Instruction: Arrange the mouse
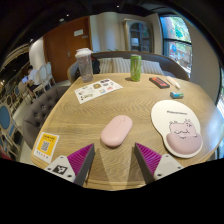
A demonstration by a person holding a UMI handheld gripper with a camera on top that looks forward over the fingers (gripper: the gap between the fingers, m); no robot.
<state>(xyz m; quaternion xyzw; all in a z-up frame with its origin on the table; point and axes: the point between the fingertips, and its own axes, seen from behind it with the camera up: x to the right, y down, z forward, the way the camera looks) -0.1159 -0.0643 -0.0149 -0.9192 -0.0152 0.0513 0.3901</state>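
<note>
Round wooden table point(100, 112) bears pink mouse point(116, 130) ahead of the parted gripper point(115, 160).

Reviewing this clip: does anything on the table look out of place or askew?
Yes: the pink mouse lies on the bare wooden table, left of the cat mouse pad rather than on it, and angled. The gripper sits just short of it, jaws open. Nothing looks spilled or damaged.

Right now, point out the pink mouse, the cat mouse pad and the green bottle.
pink mouse point(116, 130), gripper view, middle of its top
cat mouse pad point(177, 127), gripper view, its printed face
green bottle point(135, 68), gripper view, its body
</note>
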